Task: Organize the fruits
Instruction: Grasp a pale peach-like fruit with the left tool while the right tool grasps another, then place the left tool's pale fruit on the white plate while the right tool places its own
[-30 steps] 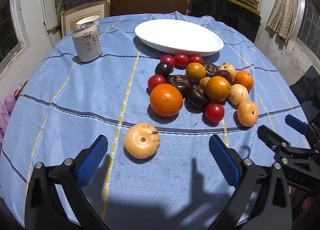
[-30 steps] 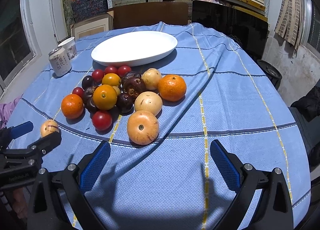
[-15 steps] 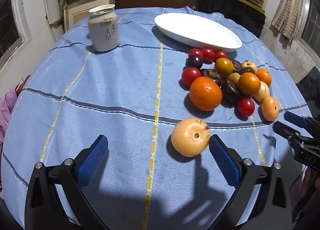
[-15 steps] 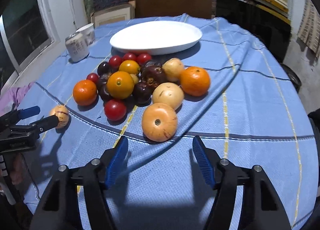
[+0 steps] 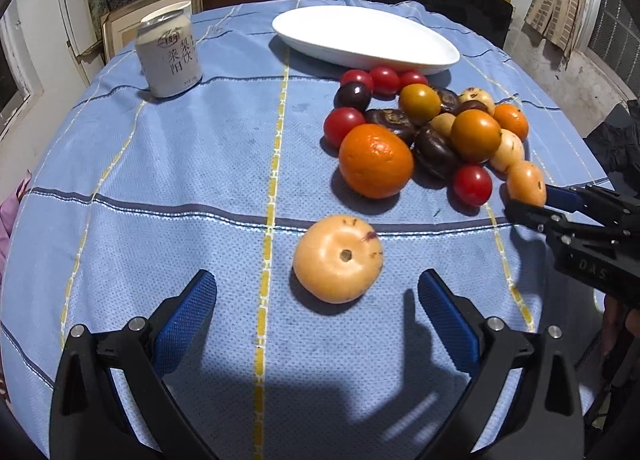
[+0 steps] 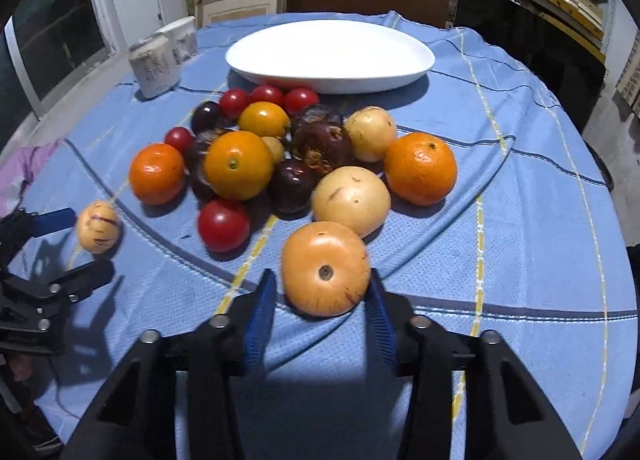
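1. R gripper (image 6: pixel 320 280): its fingers (image 6: pixel 262 308) were wide a sec ago and have just been closing. They're now narrow, one either side of the tan fruit (image 6: pixel 325 268) at the near edge of the heap (image 6: pixel 240 164).
2. Grip not made yet, I'd say. The R pad looks to touch the fruit's side, but a sliver of cloth (image 6: pixel 520 220) shows between the L pad and the fruit. The fruit sits on the cloth, touching the pale one behind it.
3. This gripper has also come in closer: the fruit was well ahead of the tips, now it's right at them.
4. L gripper (image 5: pixel 316 288): fingers (image 5: pixel 184 320) wide, same as before, holding nothing. The pale fruit (image 5: pixel 338 258) lies alone on the worktop, apart from the heap and just beyond the tips. It was off-centre earlier; now it's lined up roughly mid-gap.
5. Plate (image 6: pixel 332 86) is bare and lies behind the heap. No fruit has shifted since a sec ago; the can (image 5: pixel 170 54) stands off to the side.
6. Meaning: both hands are on the pick-up step, R ahead of L. Sorting proper hasn't started. R needs a last squeeze, then a lift clear of the neighbour. L needs to go down and fwd before closing.
7. Risk: round fruit, pads near its end, so it could squirt fwd into the heap.
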